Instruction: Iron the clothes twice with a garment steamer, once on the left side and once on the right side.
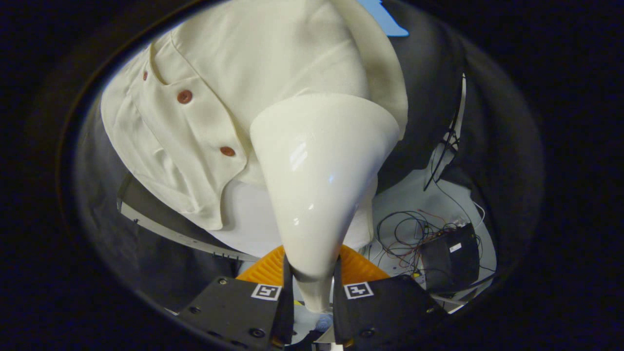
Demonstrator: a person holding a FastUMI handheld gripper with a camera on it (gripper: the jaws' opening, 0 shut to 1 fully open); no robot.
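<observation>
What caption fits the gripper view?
Gripper shut on white garment steamer, its head against a cream buttoned shirt.

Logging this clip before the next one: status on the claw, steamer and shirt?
Claw shut on steamer. Steamer head up against cream shirt, right of the button placket. Nothing between them.

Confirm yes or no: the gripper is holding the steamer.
Yes: both fingers of the gripper press on the steamer neck, its head against the shirt.
</observation>
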